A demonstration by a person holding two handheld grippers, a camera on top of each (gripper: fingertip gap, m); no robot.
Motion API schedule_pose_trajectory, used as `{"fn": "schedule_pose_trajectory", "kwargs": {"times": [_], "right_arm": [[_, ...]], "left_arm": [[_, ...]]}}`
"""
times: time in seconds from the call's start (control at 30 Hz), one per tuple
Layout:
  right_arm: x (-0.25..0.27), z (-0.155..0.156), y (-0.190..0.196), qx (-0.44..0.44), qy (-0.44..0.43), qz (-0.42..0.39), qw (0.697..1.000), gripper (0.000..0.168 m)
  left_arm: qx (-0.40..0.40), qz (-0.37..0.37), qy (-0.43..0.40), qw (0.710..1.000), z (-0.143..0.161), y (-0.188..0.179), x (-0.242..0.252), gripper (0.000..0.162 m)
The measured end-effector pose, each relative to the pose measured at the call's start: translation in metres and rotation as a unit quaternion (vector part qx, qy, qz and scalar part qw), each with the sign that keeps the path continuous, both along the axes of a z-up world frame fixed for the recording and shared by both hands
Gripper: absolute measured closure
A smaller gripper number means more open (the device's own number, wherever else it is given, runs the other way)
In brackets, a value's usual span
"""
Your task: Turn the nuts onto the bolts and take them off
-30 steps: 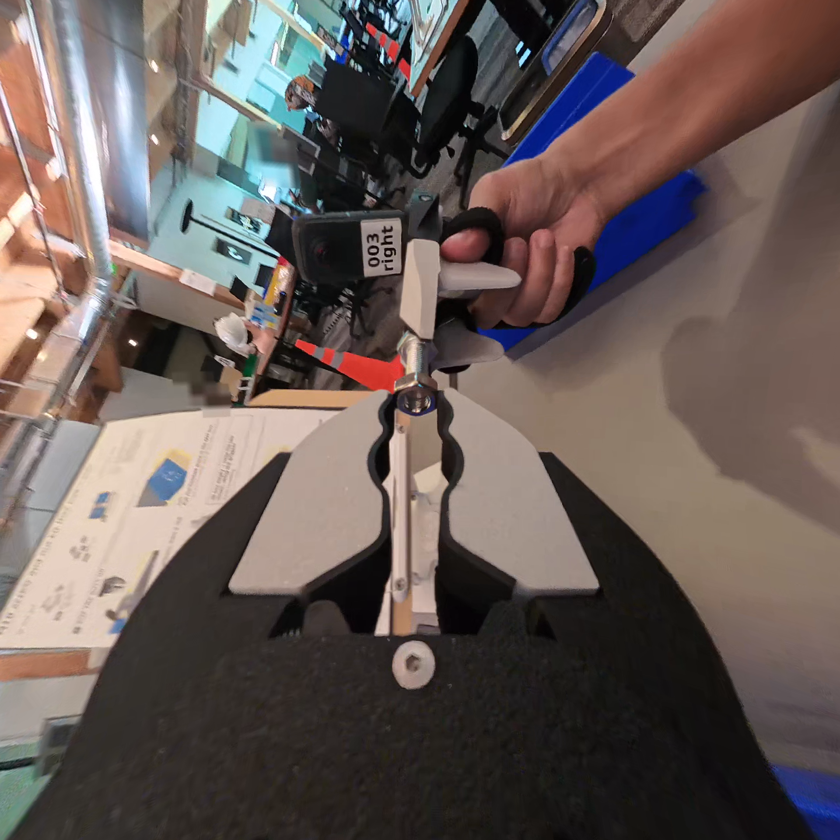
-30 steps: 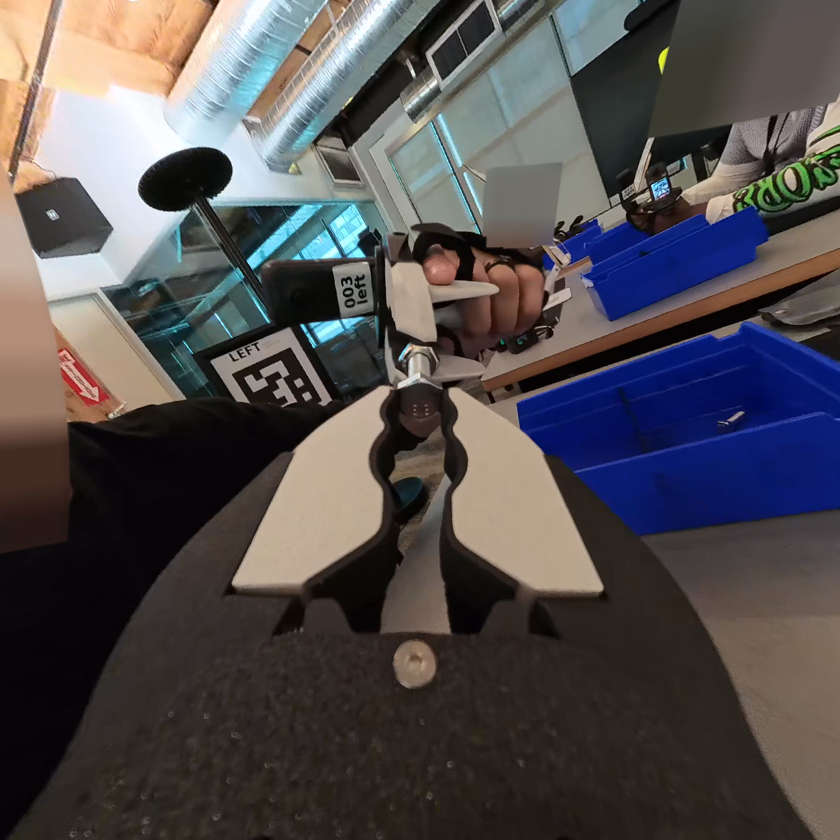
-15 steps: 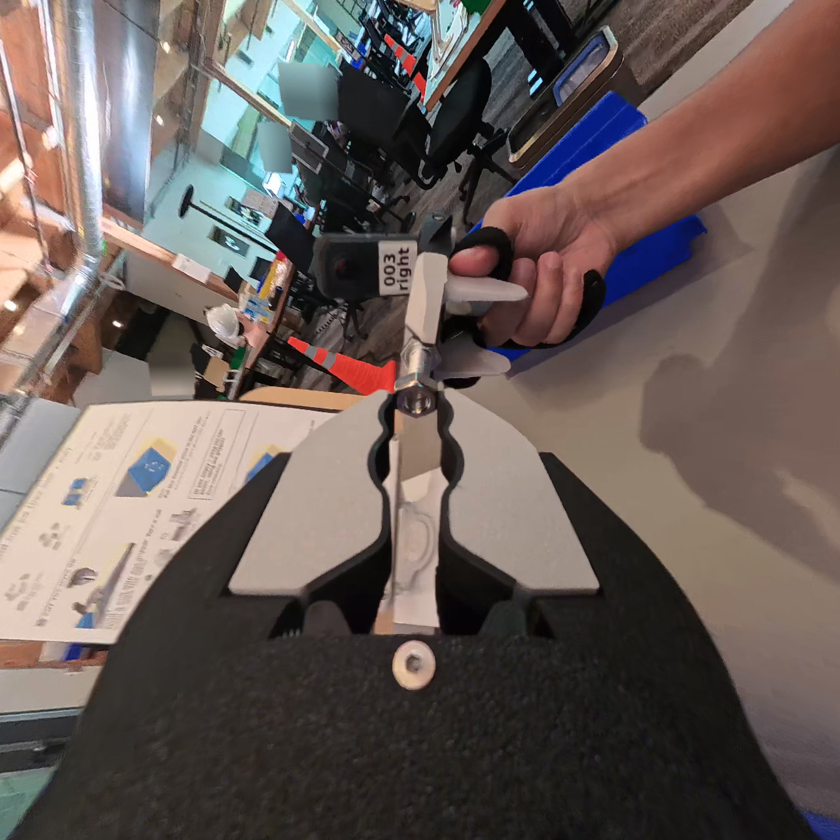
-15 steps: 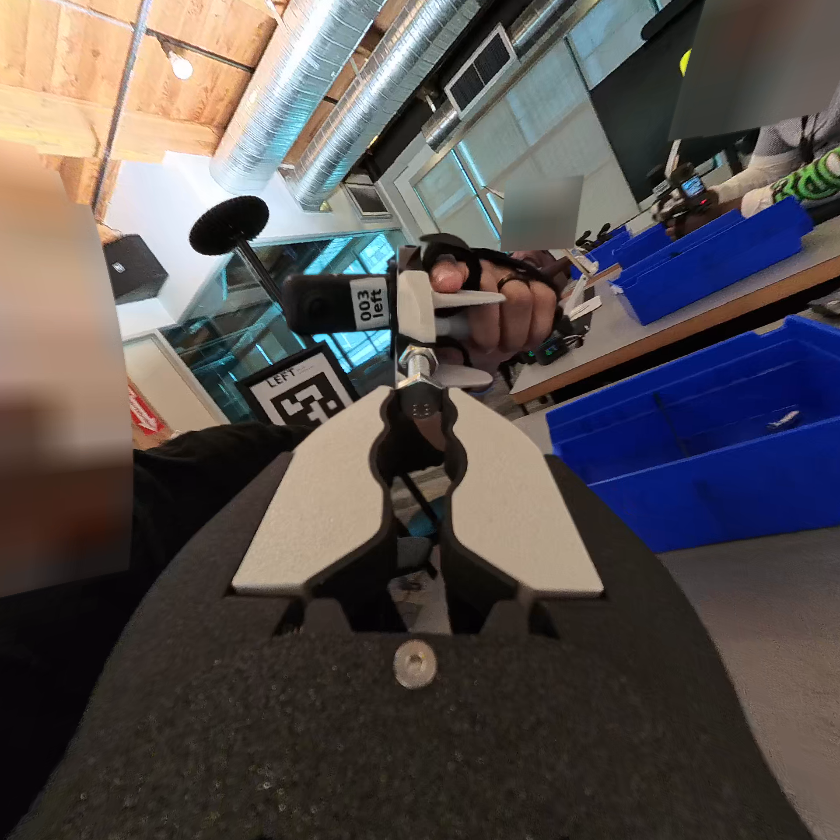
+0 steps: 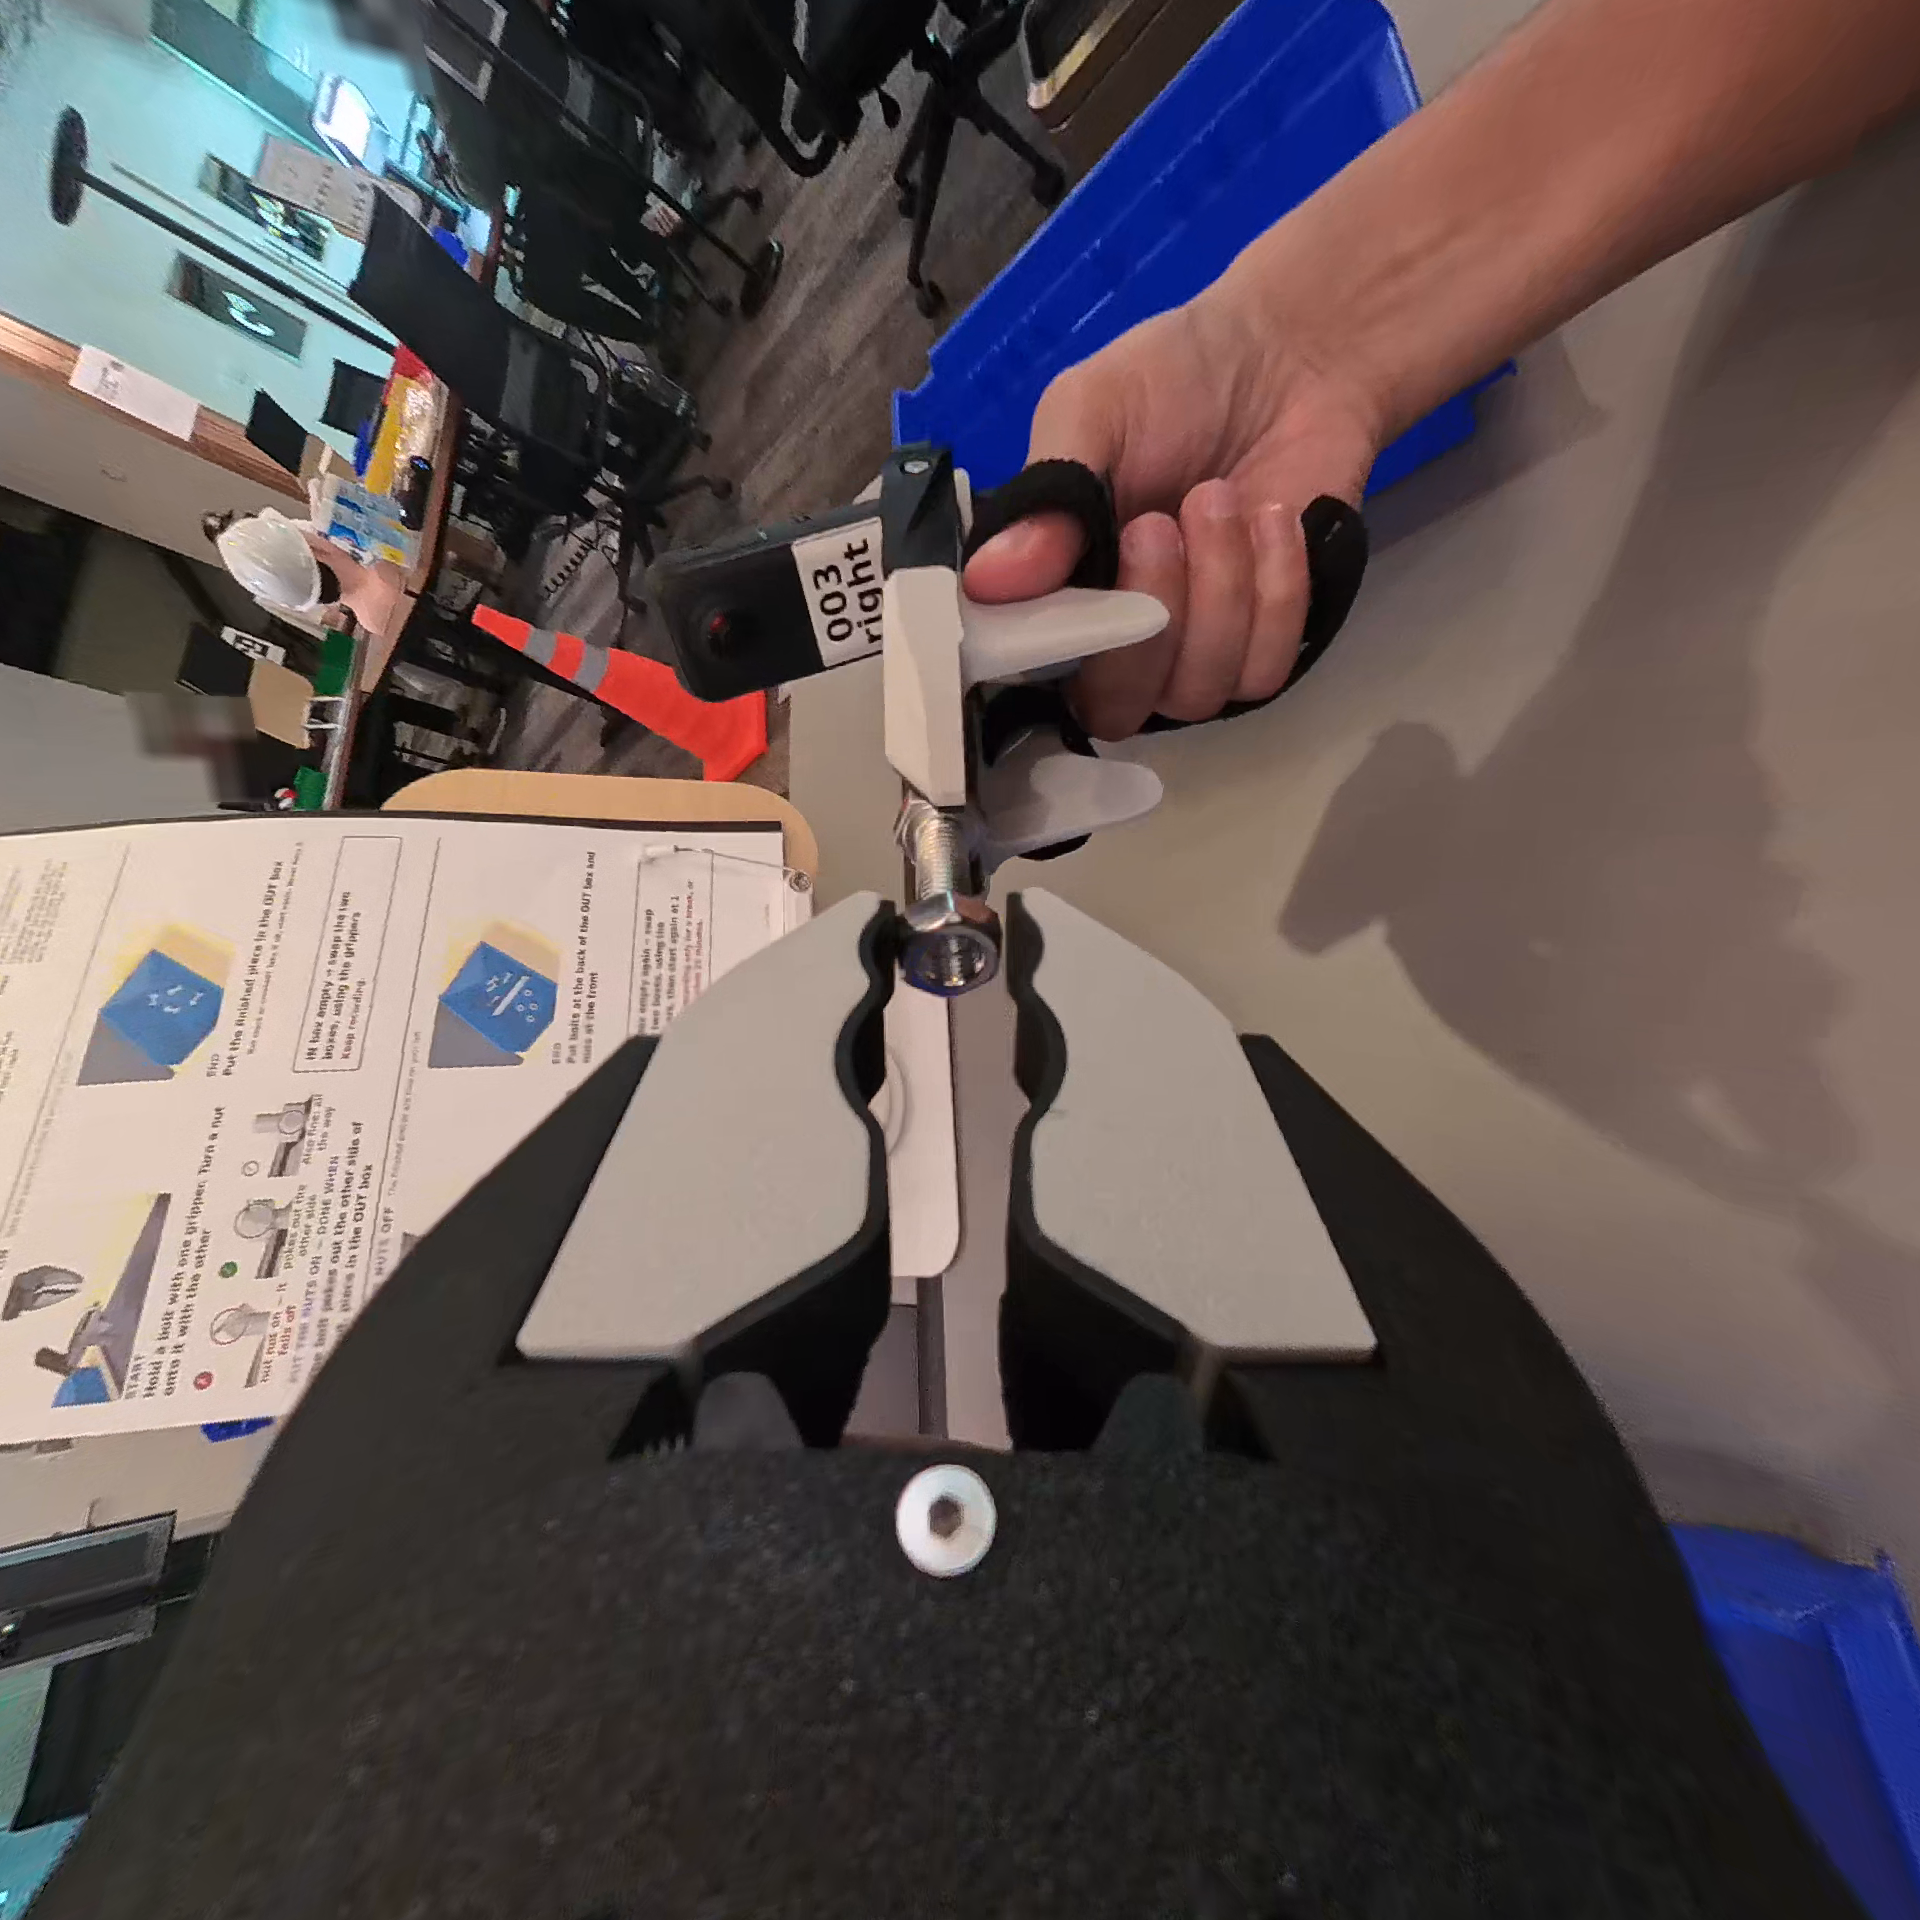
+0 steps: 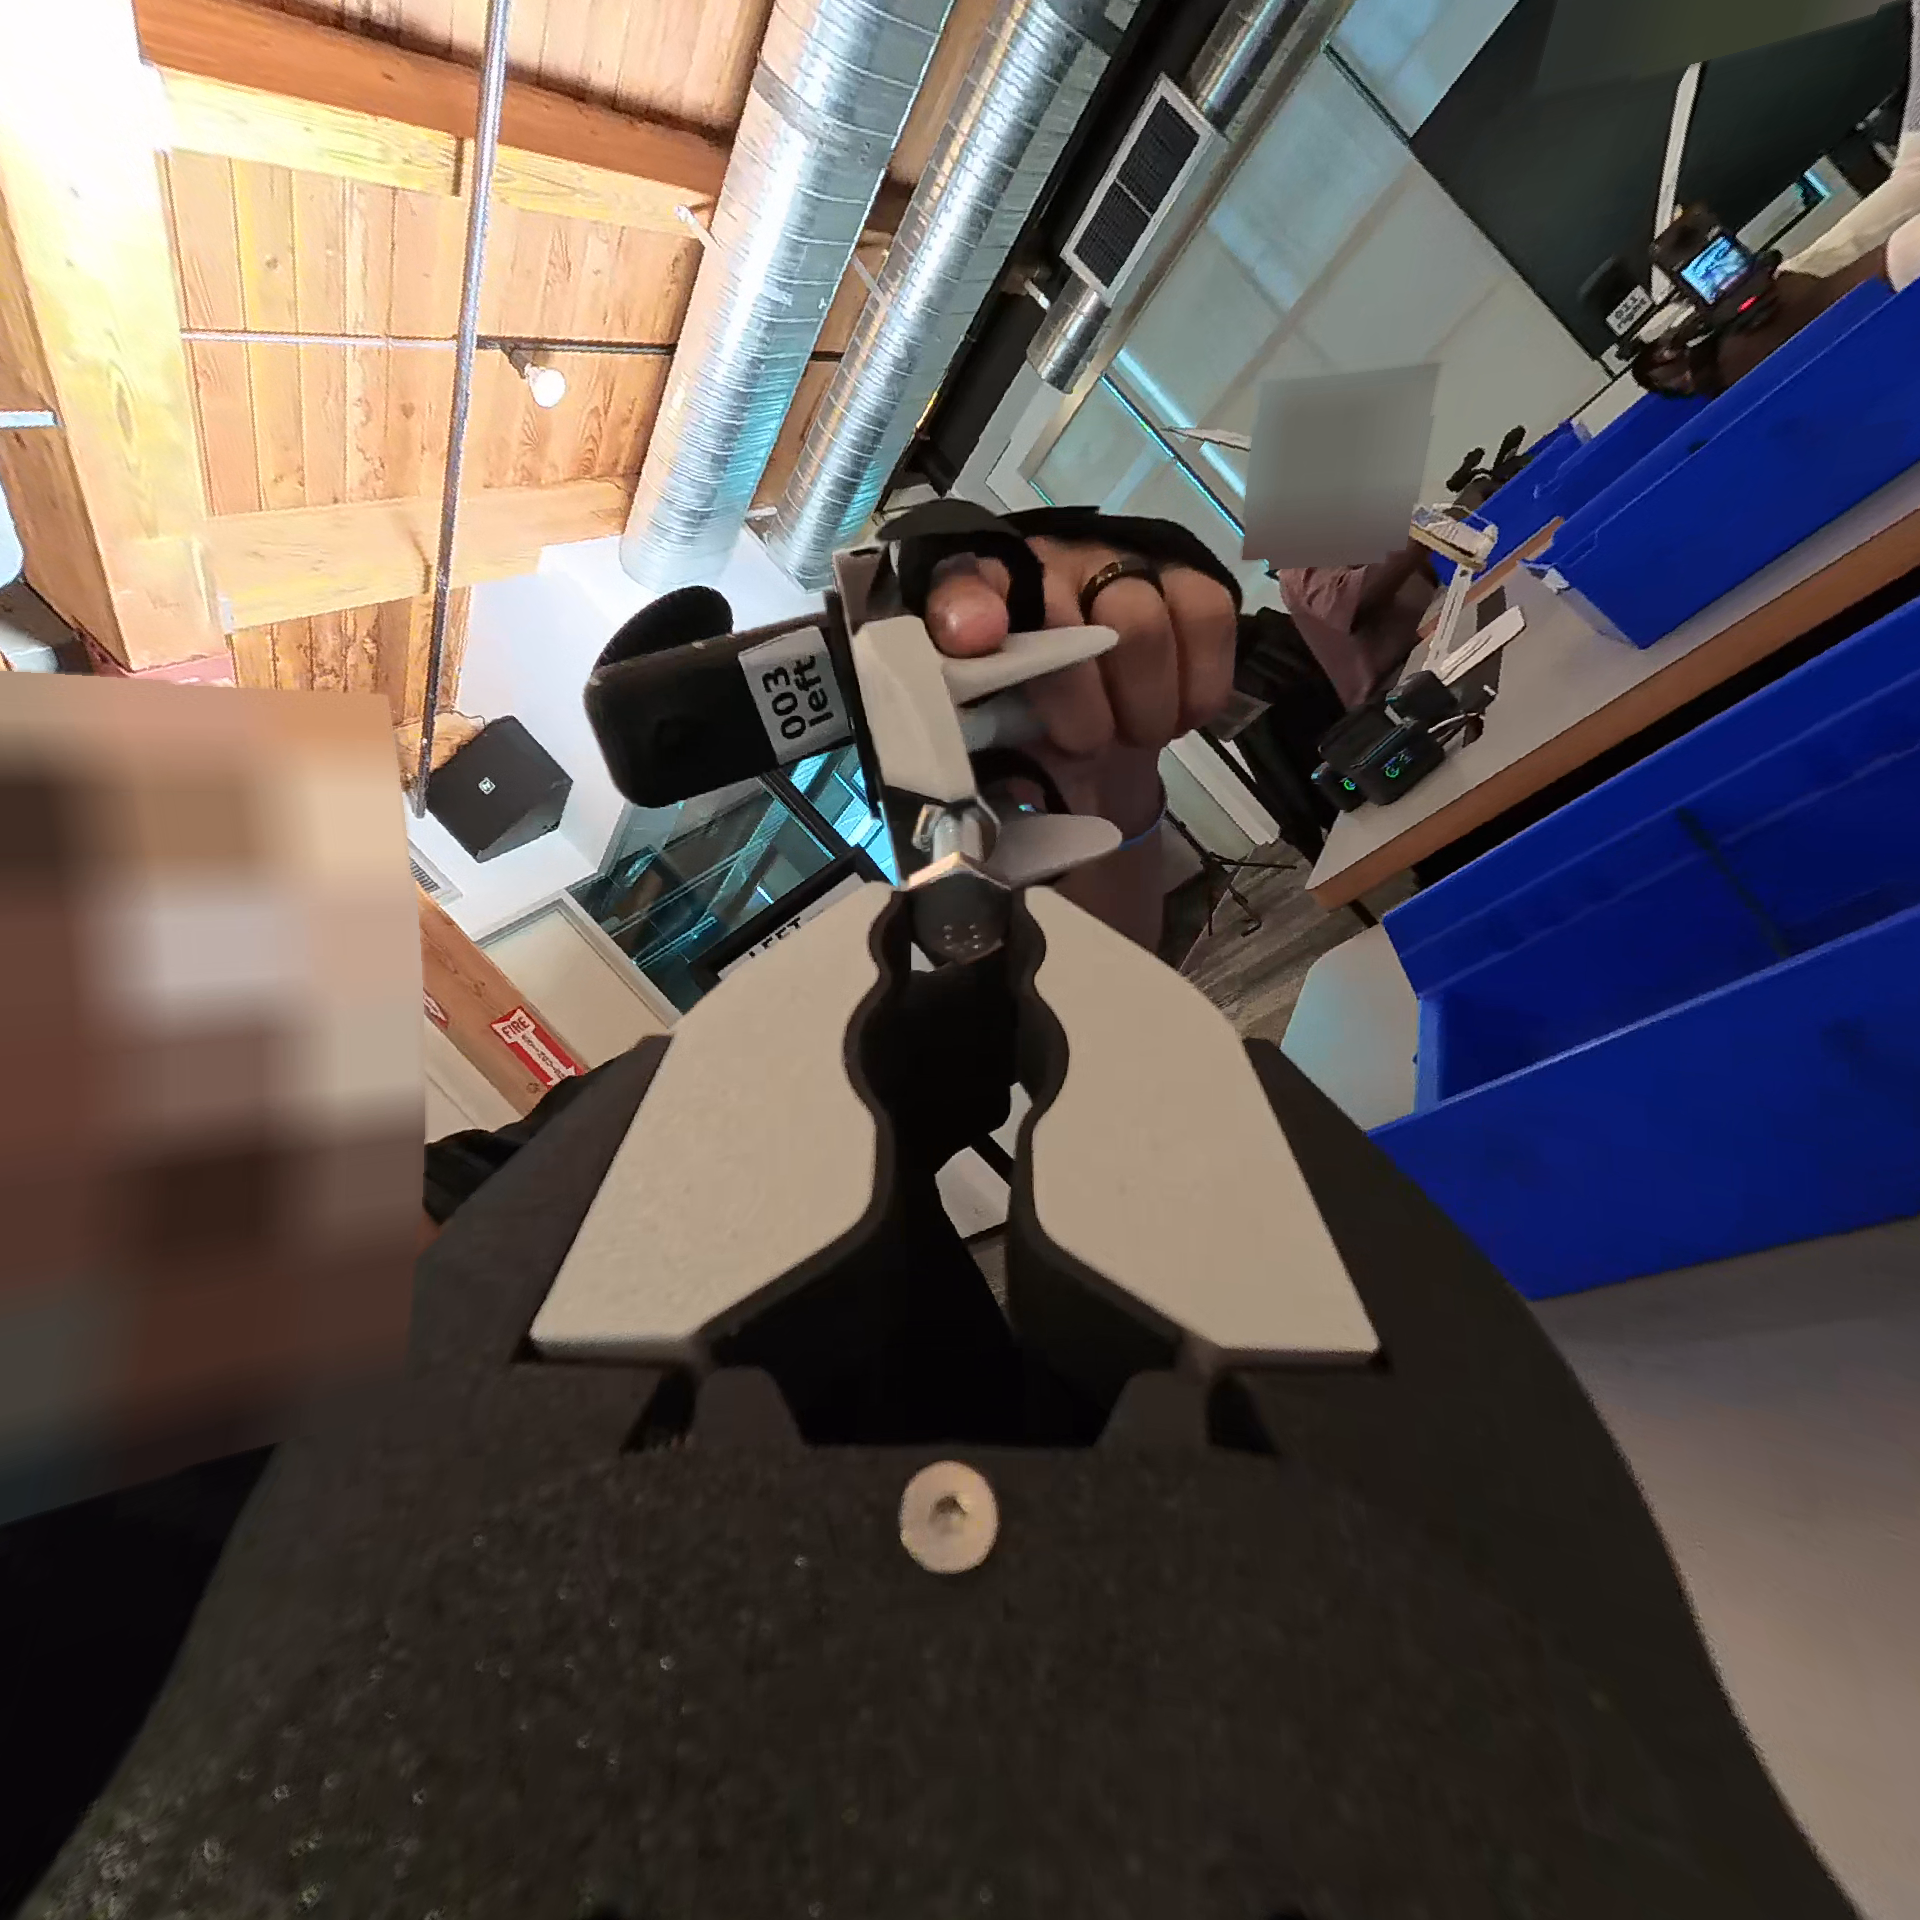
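In the left wrist view my left gripper [image 5: 948,935] is shut on a silver hex nut [image 5: 948,958] at its fingertips. The nut sits at the end of a threaded bolt [image 5: 938,857]; its hole looks open toward the camera. The right gripper [image 5: 940,805], held in a hand, grips the bolt's far end from above. In the right wrist view my right gripper [image 6: 961,925] is shut on the bolt's hex head [image 6: 961,935]. The left gripper [image 6: 951,831] faces it, closed around the bolt's other end; the nut is hard to make out there.
A grey table [image 5: 1558,1143] lies below. A blue bin [image 5: 1195,229] stands behind the right hand, another at the lower right corner [image 5: 1818,1714]. A printed instruction sheet [image 5: 312,1091] lies at left. In the right wrist view a blue bin [image 6: 1662,1039] stands to the right. Less than 4 cm separates the two grippers' tips.
Both grippers stay closed on the nut and bolt. The left view has swung toward the table and sheet, and the right view has tilted up toward the ceiling.
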State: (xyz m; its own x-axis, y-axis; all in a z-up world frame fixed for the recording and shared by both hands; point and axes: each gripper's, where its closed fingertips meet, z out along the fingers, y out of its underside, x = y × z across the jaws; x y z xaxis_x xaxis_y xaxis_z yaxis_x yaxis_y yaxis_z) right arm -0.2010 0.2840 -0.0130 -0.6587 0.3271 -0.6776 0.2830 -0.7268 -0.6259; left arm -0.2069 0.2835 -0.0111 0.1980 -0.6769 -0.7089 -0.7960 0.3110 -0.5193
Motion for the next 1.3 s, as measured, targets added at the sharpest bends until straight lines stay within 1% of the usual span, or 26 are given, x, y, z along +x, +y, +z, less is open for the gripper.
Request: {"fn": "schedule_pose_trajectory", "kwargs": {"times": [0.1,0.2,0.3,0.33,0.37,0.4,0.47,0.5,0.57,0.6,0.63,0.67,0.7,0.73,0.8,0.87,0.93,1.03,1.13,1.2,1.3], "right_arm": [[0.002,0.001,0.005,0.002,0.004,-0.008,1.0,0.151],[0.004,0.005,0.01,0.012,0.012,-0.023,1.0,0.151],[0.007,0.007,0.015,0.037,0.017,-0.05,0.998,0.151],[0.007,0.006,0.016,0.049,0.015,-0.061,0.997,0.151],[0.01,0.007,0.019,0.06,0.015,-0.075,0.995,0.151],[0.011,0.007,0.022,0.071,0.014,-0.089,0.993,0.151],[0.013,0.007,0.027,0.089,0.011,-0.111,0.99,0.151],[0.014,0.006,0.029,0.096,0.01,-0.122,0.988,0.151],[0.015,0.004,0.033,0.111,0.002,-0.136,0.984,0.151],[0.016,0.003,0.033,0.117,-0.002,-0.141,0.983,0.151],[0.015,0.002,0.036,0.121,-0.006,-0.144,0.982,0.151],[0.015,0.001,0.037,0.123,-0.008,-0.146,0.982,0.151],[0.016,0.0,0.036,0.124,-0.009,-0.147,0.981,0.151],[0.015,-0.001,0.036,0.125,-0.011,-0.147,0.981,0.151],[0.014,-0.003,0.036,0.133,-0.016,-0.15,0.98,0.151],[0.013,-0.004,0.035,0.142,-0.021,-0.152,0.978,0.151],[0.012,-0.006,0.034,0.148,-0.023,-0.153,0.977,0.151],[0.012,-0.006,0.034,0.153,-0.025,-0.154,0.976,0.151],[0.011,-0.009,0.033,0.165,-0.032,-0.157,0.973,0.151],[0.01,-0.009,0.031,0.166,-0.033,-0.156,0.973,0.151],[0.009,-0.011,0.031,0.168,-0.038,-0.156,0.973,0.151]], "left_arm": [[-0.006,0.001,-0.031,1.0,0.009,-0.002,0.0,0.139],[-0.024,0.019,-0.074,0.997,0.013,-0.001,-0.006,0.125],[-0.076,0.043,-0.183,0.979,0.016,0.003,-0.01,0.112],[-0.1,0.054,-0.215,0.97,0.014,0.005,-0.012,0.104],[-0.125,0.063,-0.255,0.957,0.013,0.008,-0.013,0.097],[-0.148,0.082,-0.3,0.939,0.012,0.014,-0.015,0.098],[-0.218,0.079,-0.366,0.901,0.004,0.016,-0.01,0.09],[-0.238,0.097,-0.401,0.879,0.001,0.022,-0.012,0.093],[-0.285,0.054,-0.463,0.838,0.004,0.018,-0.002,0.099],[-0.301,0.06,-0.486,0.818,0.003,0.022,-0.002,0.102],[-0.314,0.053,-0.507,0.801,0.006,0.023,-0.001,0.101],[-0.327,0.053,-0.527,0.783,0.008,0.024,-0.002,0.106],[-0.346,0.066,-0.542,0.763,0.006,0.028,-0.005,0.109],[-0.368,0.063,-0.552,0.746,0.007,0.029,-0.004,0.109],[-0.422,0.081,-0.554,0.713,0.0,0.032,-0.005,0.109],[-0.465,0.09,-0.552,0.686,-0.006,0.032,-0.004,0.11],[-0.492,0.09,-0.554,0.665,-0.007,0.032,-0.005,0.11],[-0.503,0.098,-0.552,0.657,-0.009,0.032,-0.007,0.11],[-0.508,0.096,-0.551,0.655,-0.008,0.03,-0.005,0.114],[-0.51,0.097,-0.544,0.659,-0.009,0.03,-0.003,0.116],[-0.508,0.098,-0.541,0.663,-0.009,0.03,-0.003,0.138]]}}
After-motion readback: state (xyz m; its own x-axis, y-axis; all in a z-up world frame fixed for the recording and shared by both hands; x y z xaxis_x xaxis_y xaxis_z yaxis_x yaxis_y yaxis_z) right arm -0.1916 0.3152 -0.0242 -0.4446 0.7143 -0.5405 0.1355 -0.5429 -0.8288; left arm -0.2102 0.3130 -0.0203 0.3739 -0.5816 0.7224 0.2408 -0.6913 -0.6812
